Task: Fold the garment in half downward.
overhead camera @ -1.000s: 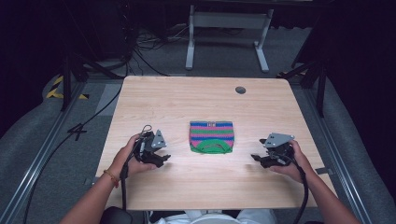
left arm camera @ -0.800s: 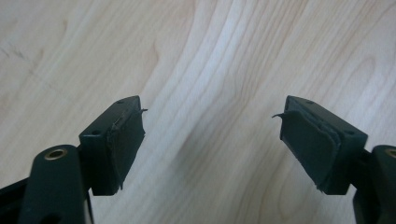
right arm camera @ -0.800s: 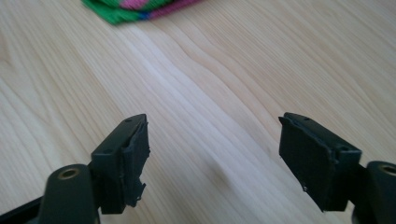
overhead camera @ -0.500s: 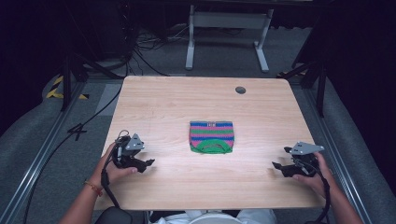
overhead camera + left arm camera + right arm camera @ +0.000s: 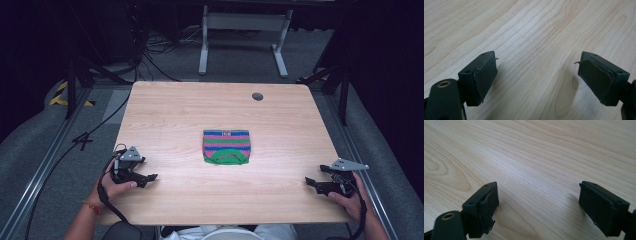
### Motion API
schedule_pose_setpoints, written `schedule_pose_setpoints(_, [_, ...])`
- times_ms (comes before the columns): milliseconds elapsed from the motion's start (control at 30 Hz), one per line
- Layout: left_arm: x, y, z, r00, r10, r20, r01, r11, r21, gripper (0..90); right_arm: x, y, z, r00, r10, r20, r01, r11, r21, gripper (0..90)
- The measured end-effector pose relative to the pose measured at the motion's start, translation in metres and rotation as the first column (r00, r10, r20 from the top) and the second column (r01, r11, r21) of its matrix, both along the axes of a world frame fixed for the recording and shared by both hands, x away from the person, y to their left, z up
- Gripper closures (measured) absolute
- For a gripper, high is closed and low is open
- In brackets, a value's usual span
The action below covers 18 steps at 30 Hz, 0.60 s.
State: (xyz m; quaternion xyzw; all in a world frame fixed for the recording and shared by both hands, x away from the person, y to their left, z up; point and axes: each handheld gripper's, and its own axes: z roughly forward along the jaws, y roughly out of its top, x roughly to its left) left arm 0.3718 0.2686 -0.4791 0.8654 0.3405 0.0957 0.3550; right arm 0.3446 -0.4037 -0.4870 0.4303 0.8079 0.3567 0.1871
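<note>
1. Folded striped garment (image 5: 226,146): we are finding it lying flat at the middle of the table (image 5: 175,115), green collar edge facing the person, long axis running across the table.
2. Left gripper (image 5: 148,177): we are holding it well left of the garment, near the table's front edge, jaws spread wide, gripping nothing.
3. Right gripper (image 5: 311,183): we are holding it well right of the garment, jaws likewise wide apart and empty.
4. Bare wood is surrounding the garment on every side.

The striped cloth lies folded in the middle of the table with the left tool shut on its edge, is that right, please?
Not quite. The striped cloth does lie folded mid-table, but the left tool is open and well apart from it, near the table's front left edge. The high view shows this.
</note>
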Motion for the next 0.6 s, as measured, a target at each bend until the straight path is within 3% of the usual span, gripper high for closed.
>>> schedule_pose_setpoints(133, [-0.003, -0.005, 0.0, 0.9995, 0.02, 0.026, -0.022, 0.9982, 0.056, 14.8, 0.0, 0.0, 0.0, 1.0, -0.003, 0.0, 0.003, 1.0, -0.001, 16.4])
schedule_pose_setpoints(300, [-0.001, -0.011, -0.003, 0.9988, 0.038, 0.03, -0.04, 0.9974, 0.059, 6.0, 0.001, 0.0, 0.0, 0.9997, -0.026, 0.0, 0.026, 1.0, -0.001, 16.4])
schedule_pose_setpoints(600, [0.0, -0.012, -0.004, 0.9986, 0.044, 0.031, -0.046, 0.9974, 0.056, 4.3, 0.001, 0.0, 0.0, 0.9995, -0.033, 0.001, 0.033, 0.999, -0.003, 15.8])
